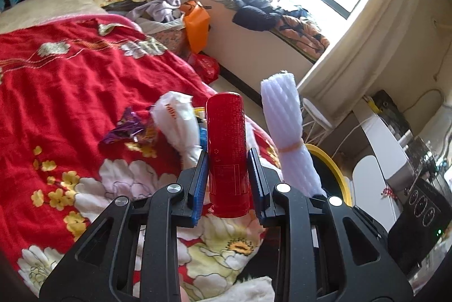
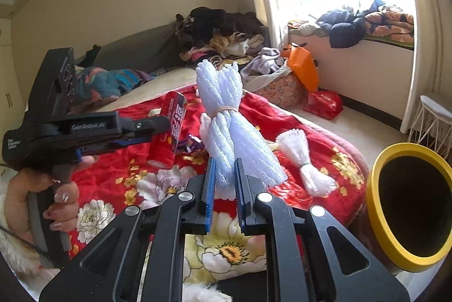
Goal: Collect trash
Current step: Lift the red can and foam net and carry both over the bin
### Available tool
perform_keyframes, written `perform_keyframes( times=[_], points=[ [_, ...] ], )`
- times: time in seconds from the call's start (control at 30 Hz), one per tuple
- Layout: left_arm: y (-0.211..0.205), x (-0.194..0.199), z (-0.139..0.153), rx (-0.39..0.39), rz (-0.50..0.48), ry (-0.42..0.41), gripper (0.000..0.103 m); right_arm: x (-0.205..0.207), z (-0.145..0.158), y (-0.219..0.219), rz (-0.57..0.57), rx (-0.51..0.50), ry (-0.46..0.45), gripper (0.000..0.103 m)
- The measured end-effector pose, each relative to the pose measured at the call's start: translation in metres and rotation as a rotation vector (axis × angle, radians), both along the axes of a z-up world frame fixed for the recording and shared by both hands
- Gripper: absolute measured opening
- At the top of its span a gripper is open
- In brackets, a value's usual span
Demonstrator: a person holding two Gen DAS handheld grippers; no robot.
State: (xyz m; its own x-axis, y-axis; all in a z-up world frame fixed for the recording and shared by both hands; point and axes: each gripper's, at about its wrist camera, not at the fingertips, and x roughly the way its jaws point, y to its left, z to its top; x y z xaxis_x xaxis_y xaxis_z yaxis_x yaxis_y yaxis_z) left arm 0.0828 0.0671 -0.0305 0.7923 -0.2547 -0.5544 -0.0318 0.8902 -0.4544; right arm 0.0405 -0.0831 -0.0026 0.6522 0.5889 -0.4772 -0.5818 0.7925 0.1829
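Left tool (image 1: 227, 175) and right tool (image 2: 224, 189) both clamped on loads, side by side.

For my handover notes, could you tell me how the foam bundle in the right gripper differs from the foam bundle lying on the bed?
The held foam bundle is clamped in the right gripper and stands up off the quilt; the bundle on the bed lies flat, untouched. The held one looks larger, partly from nearness, and faintly bluish; the other looks whiter. Its band is tan; the other's looks greenish. Both are ribbed foam netting tied at the waist.
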Motion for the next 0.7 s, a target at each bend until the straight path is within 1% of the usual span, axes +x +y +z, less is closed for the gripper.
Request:
perform_keyframes(
  times=[0.17,0.33,0.7],
  points=[
    [-0.019,0.003,0.004,0.026,-0.034,-0.019,0.022,0.003,0.000,-0.012,-0.035,0.016,-0.001,0.013],
    [-0.036,0.008,0.007,0.036,-0.066,-0.028,0.022,0.008,0.001,-0.028,-0.080,0.038,-0.004,0.013],
    [-0.074,0.021,0.013,0.056,-0.131,-0.048,0.022,0.021,-0.004,-0.070,-0.219,0.090,0.016,0.013]
  ],
)
